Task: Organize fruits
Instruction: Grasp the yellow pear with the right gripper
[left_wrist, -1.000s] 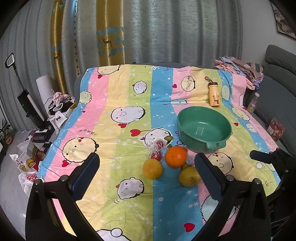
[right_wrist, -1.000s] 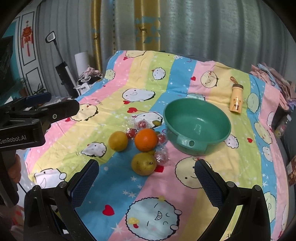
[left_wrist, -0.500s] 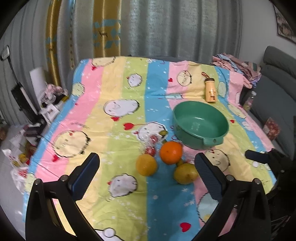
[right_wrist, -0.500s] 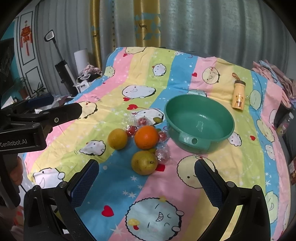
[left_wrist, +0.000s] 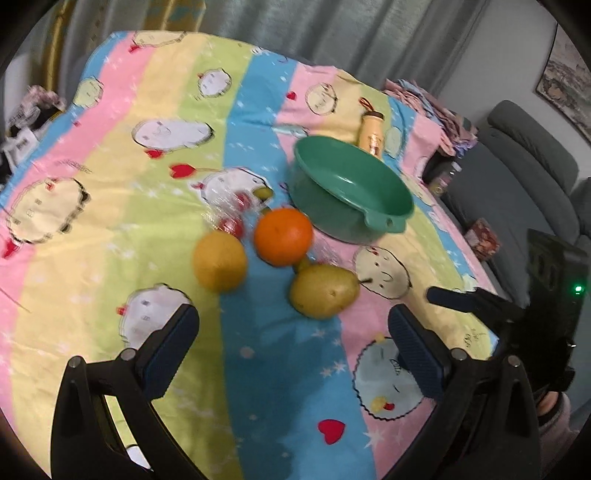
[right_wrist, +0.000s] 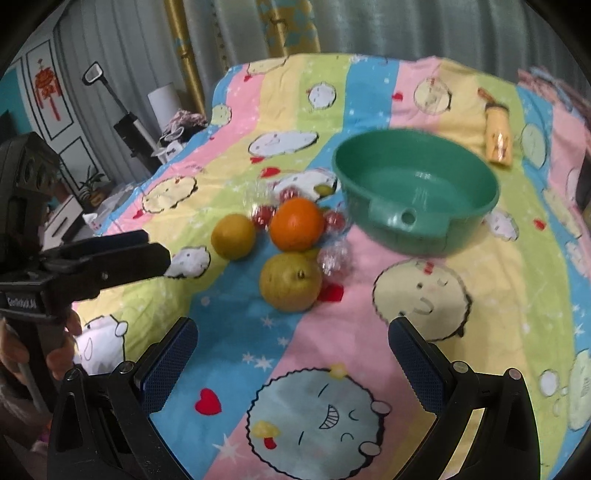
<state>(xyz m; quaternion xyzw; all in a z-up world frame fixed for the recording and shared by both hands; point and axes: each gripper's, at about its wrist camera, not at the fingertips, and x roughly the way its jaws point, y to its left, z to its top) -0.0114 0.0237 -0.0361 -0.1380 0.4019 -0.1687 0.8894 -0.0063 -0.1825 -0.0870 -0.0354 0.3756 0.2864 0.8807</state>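
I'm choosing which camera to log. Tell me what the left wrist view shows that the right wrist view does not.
Only the left wrist view shows the grey sofa, a framed picture on the wall, and the right gripper from the side.

Only the right wrist view shows the left gripper from the side, the hand holding it, and a red wall ornament.

Both show the green basin, orange, pear, yellow fruit and yellow bottle.

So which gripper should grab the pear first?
Probably the right gripper: the pear sits just ahead, centred between its open fingers. From the left gripper it lies off toward one finger. Both are empty.
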